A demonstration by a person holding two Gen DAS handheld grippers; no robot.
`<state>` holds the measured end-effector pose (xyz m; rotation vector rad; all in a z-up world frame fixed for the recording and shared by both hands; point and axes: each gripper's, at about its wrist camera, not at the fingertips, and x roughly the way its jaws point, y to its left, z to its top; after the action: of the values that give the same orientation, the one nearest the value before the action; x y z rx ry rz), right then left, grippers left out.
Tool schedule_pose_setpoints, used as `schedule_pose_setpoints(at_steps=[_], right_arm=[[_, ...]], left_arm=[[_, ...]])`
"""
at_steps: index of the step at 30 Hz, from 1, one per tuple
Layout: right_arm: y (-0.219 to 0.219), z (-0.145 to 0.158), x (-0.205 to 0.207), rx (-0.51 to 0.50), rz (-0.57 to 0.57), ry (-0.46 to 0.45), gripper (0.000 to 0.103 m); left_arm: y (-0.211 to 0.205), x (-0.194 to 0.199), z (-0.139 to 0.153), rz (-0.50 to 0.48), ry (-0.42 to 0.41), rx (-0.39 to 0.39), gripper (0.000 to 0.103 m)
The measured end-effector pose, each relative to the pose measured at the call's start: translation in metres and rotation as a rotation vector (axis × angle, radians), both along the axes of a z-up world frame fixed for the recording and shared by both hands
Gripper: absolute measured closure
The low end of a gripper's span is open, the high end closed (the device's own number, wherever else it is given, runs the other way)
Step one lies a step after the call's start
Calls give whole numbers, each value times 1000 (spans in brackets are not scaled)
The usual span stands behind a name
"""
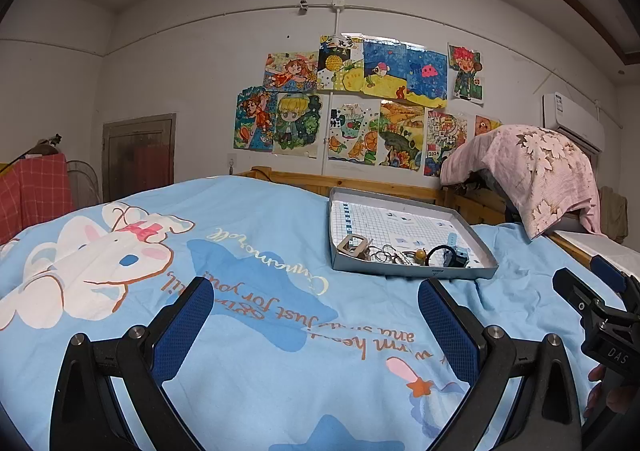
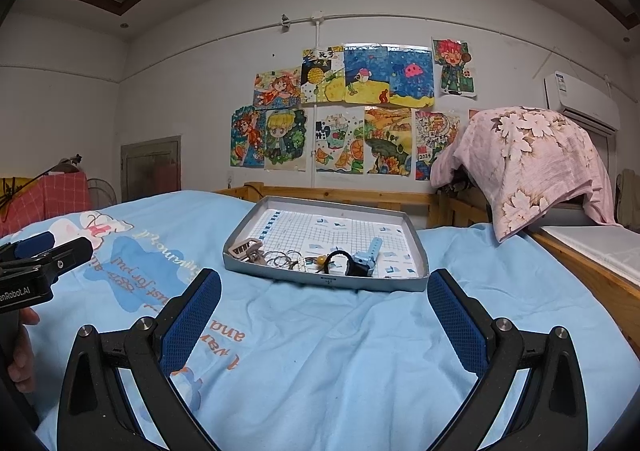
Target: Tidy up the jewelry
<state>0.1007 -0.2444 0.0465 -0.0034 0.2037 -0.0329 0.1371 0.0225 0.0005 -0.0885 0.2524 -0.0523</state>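
At frame centre, the grey tray [image 2: 240, 247] rests on the bed [image 2: 320, 351], jewelry [image 2: 304, 261] bunched along its near edge. My left hand-held gripper [image 1: 316, 315] and right hand-held gripper [image 2: 324, 307] hover spread wide, holding nothing.

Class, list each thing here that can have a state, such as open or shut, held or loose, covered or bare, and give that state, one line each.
Left gripper: open, empty, above the bedspread.
Right gripper: open, empty.
Tray: lidless, resting on the bedspread.
Watch: loose in the tray, unheld.
Hair clip: in the tray's near left corner.
Rings: piled together, unsorted.
Pink cloth: draped over something hidden.
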Motion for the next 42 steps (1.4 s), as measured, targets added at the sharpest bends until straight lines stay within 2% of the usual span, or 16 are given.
schedule_pose_setpoints(at_steps=[42], right_arm=[[-1,1,1,-2,1,3,2]], left_arm=[[13,9,-2,-2,15,12,0]])
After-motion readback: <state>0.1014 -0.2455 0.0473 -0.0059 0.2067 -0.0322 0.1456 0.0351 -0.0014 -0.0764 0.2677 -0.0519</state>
